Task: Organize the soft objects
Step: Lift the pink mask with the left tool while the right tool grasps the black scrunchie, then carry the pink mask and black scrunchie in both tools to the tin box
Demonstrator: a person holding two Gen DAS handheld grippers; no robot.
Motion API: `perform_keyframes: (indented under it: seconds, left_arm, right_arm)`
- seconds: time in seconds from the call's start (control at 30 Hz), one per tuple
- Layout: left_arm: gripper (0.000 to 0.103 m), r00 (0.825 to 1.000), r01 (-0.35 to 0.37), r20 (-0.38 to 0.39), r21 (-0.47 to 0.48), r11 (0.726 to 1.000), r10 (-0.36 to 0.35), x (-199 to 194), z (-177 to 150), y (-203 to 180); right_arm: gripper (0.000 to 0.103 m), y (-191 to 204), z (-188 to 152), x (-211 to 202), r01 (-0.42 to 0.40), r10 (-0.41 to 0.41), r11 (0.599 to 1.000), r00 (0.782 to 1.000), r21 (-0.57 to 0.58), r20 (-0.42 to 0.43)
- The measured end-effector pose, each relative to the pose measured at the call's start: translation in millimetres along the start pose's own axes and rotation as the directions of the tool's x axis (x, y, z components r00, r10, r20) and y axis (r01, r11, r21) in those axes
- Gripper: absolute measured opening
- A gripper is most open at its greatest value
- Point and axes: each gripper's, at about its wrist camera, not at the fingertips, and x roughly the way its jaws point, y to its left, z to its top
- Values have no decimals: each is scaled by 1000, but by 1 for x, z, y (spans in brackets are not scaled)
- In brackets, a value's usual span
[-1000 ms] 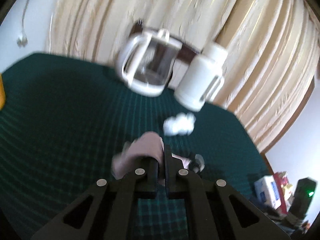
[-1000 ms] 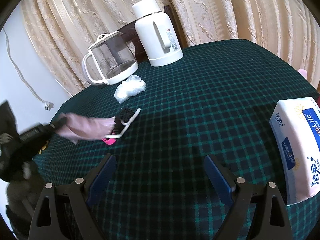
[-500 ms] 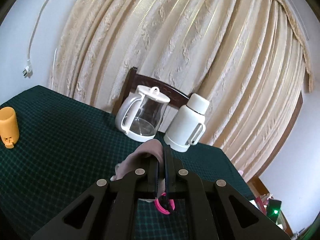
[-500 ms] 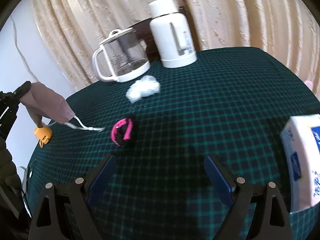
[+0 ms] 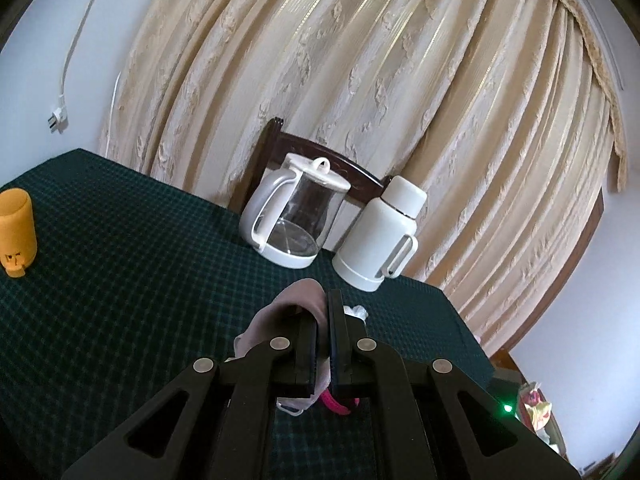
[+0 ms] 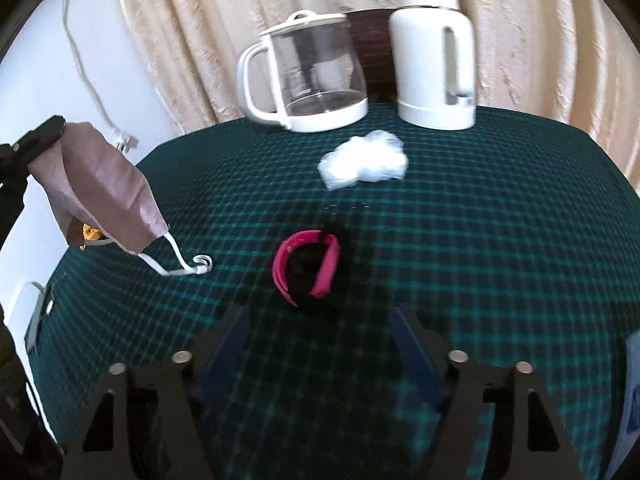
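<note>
The pink-and-black fabric hair band (image 6: pixel 307 268) lies on the worktop (image 6: pixel 500 240) at twelve o'clock from the empty, closing right gripper (image 6: pixel 320 344); the left gripper (image 5: pixel 323 316) clamps the mauve cloth face mask (image 6: pixel 100 184) aloft.

We see a cream patterned curtain (image 5: pixel 360 80) hanging in heavy folds behind the table (image 5: pixel 120 272), which wears a dark green checked cloth. A dark wooden chair back (image 5: pixel 288 148) stands against the curtain. On the pale wall (image 5: pixel 36 60), a white cord with a plug (image 5: pixel 58 118) dangles. Daylight glows through the fabric.
</note>
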Motion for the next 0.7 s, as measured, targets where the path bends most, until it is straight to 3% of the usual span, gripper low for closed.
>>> perform_keyframes:
  seconds: [0.13,0.27,0.37,0.53,0.7]
  left_arm:
    - [4,1000,8,-17,-11,1000,-8,3,-2,6]
    - [4,1000,12,-28,-18,1000,-12,5,-4,11]
    - [4,999,15,-35,-22,1000,-15,7,-4,13]
    - [4,999,19,-38,-25,1000,-20,6,-6,11]
    - [4,999,25,-42,-22,999,-26,5,-7,7]
  right_arm:
    - [62,10,4,17,19,-19,998,1000,-59,-10]
    - [42,12,2,33,64,-69,993,997,-102,-38]
    - [33,10,2,33,66,-70,993,997,-103,-40]
    - [21,4,2,22,44,-46,997,998,-60,-35]
    - [21,-6,2,1,9,-9,1000,1000,-3,-2]
